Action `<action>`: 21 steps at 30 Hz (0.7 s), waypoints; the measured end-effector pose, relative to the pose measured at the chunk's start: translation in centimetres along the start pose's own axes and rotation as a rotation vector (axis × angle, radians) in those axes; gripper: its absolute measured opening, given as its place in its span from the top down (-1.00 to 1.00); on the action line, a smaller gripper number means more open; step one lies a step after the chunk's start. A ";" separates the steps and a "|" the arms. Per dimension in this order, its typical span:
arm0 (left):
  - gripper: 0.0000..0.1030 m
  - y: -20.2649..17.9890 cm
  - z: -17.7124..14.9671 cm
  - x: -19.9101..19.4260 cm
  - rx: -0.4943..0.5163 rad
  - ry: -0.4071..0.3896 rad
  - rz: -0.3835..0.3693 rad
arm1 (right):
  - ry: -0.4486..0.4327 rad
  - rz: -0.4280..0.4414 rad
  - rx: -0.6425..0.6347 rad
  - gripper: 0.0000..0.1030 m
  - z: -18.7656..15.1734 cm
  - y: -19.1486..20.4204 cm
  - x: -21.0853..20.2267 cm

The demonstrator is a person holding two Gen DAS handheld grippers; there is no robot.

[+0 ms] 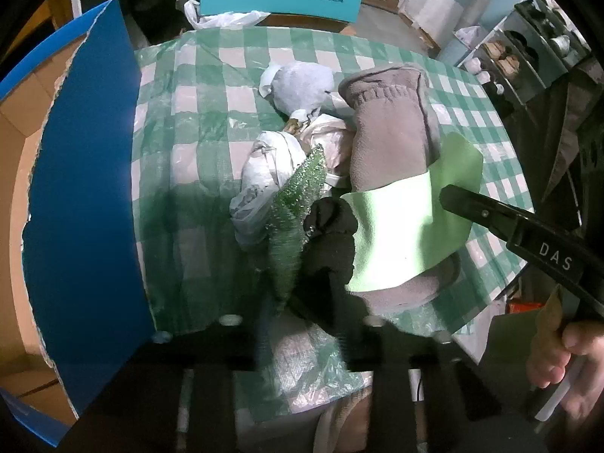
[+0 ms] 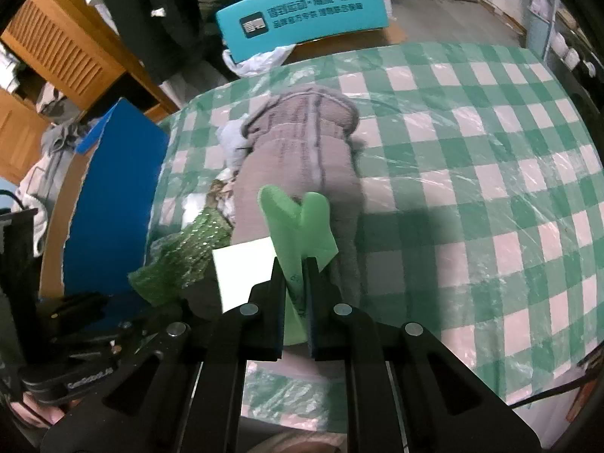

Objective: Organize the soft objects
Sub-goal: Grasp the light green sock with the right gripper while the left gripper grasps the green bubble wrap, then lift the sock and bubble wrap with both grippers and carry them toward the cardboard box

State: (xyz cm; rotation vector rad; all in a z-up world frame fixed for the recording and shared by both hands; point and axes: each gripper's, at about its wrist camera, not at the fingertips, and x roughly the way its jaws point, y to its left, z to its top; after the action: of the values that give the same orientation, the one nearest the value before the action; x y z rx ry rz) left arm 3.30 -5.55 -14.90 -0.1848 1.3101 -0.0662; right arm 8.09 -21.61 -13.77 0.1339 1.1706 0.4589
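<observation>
Green foam sheet pinched in right gripper jaws (over grey boot); left gripper jaws clamp black cloth.

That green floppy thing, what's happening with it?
A person is tidying soft things on a checkered tablecloth. The right hand-held gripper is shut on a light green foam sheet, holding it over a grey fuzzy slipper boot. Green bubble wrap, a black sock and white plastic bags lie beside the boot. The left hand-held gripper's fingertips are hidden.
</observation>
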 end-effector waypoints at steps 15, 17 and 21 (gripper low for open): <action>0.82 -0.5 0.5 -0.7 0.006 -0.047 -0.025 | 0.033 0.003 -0.013 0.77 -0.1 0.8 0.8; 0.72 -0.6 0.6 -0.4 0.000 -0.035 -0.024 | 0.045 -0.009 -0.012 0.63 -0.3 0.7 1.1; 0.22 -0.5 0.6 0.0 -0.023 -0.031 -0.030 | 0.054 -0.036 -0.006 0.30 -0.5 0.5 1.5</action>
State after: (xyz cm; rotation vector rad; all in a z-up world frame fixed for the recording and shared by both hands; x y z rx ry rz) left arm 3.95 -6.01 -14.69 -0.2241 1.2781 -0.0734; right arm 7.92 -20.62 -15.05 0.0956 1.2225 0.4365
